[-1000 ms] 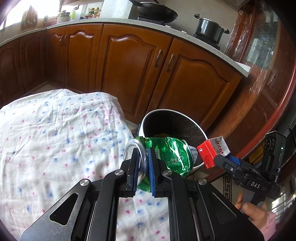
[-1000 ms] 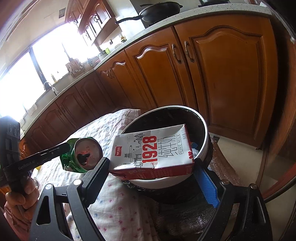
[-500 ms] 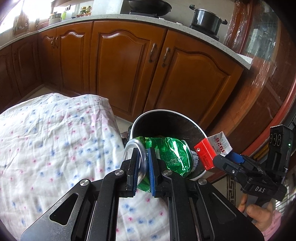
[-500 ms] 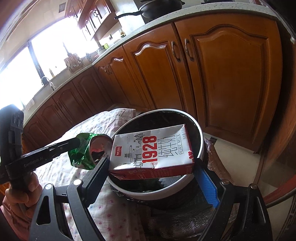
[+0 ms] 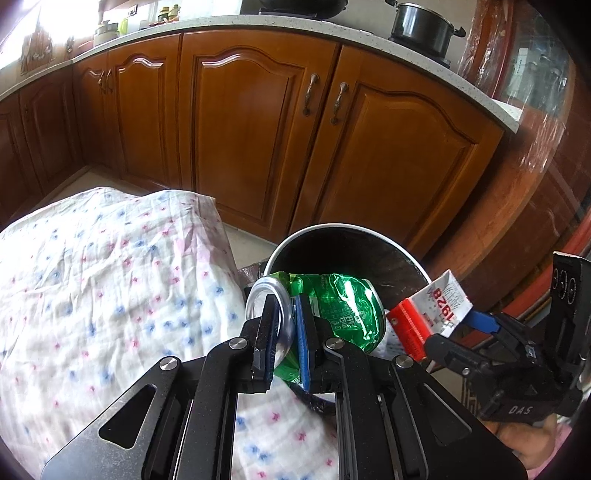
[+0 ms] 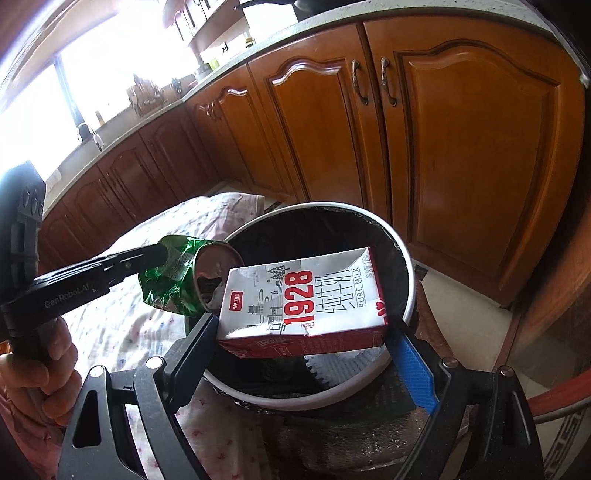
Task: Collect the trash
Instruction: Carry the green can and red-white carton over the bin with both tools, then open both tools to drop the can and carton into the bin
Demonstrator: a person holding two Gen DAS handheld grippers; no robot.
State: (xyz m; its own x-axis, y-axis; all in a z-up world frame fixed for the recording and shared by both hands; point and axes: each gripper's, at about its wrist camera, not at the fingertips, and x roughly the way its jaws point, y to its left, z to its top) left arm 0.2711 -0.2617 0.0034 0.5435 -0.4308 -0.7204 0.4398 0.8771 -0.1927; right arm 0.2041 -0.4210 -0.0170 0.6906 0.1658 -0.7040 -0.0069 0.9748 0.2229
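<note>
Your left claw (image 5: 285,332) is pinching a crushed green can (image 5: 332,310) at its silver end, the two fingers pressed onto the metal from either side. The can lies on its side and hangs over the near left rim of the trash bin (image 5: 369,229), partly above the dark opening. From your right wrist camera the same can (image 6: 184,277) shows its open top facing right, almost touching the carton.

Your right claw (image 6: 303,332) is spread wide and clamps a red and white milk carton (image 6: 306,295) by its two ends, the black finger on the left end and the blue-padded finger on the right. The carton is held flat, printed face up, directly above the bin's opening (image 6: 406,258). In the left view, that carton (image 5: 428,310) sits just right of the can, over the bin's right rim.

The bin is round with a pale rim and a black liner. To its left lies a desk covered by a white cloth (image 5: 110,277) dotted pink and blue, and the bin stands right beside its edge. Beyond, on the far side, runs a row of brown wooden cabinets (image 5: 258,129) under a pale counter, with a dark pot (image 5: 421,26) on top at the far right.
</note>
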